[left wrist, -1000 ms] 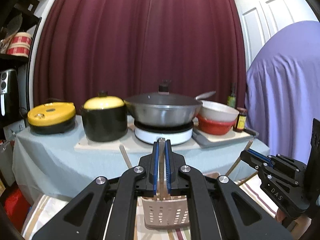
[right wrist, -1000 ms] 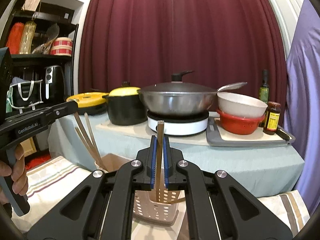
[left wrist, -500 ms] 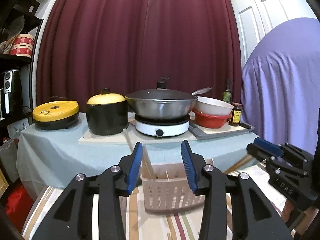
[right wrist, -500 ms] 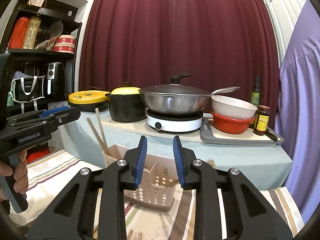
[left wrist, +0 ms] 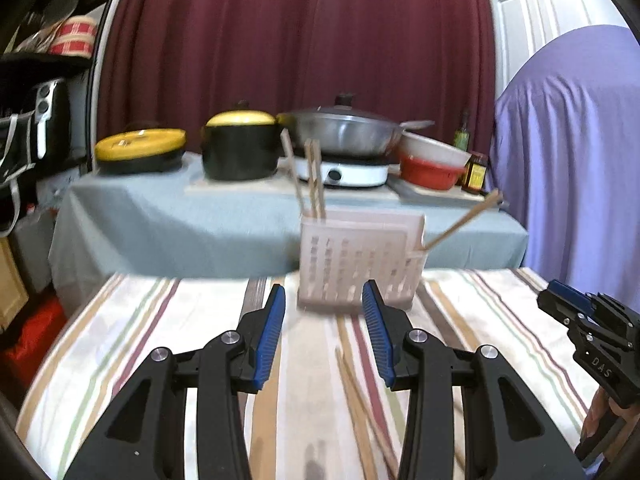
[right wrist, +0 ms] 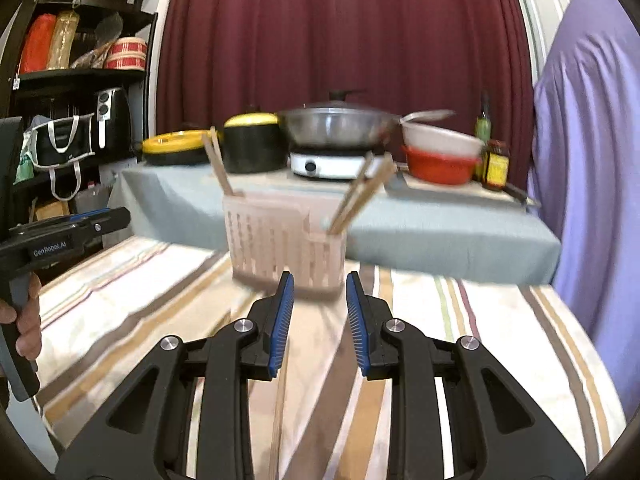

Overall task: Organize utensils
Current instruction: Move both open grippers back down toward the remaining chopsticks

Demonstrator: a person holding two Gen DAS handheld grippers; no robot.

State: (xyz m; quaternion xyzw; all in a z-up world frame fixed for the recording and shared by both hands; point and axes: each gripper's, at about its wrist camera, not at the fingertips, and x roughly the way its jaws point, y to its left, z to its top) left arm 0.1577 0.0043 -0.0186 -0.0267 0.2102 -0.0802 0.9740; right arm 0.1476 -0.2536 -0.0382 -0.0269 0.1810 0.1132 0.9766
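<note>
Both my tongs let go of their sticks & pulled back. Left tongs (left wrist: 324,312) & right tongs (right wrist: 319,300) now open, nothing in them. Sticks (left wrist: 314,178) stand in basket (left wrist: 360,264), mid frame, on striped cloth (left wrist: 160,340).

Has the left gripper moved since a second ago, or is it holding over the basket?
Yes. The left gripper has dropped and pulled back: the utensil basket, earlier low behind its fingers, now sits above them. Its jaws have opened, with nothing between them.
</note>
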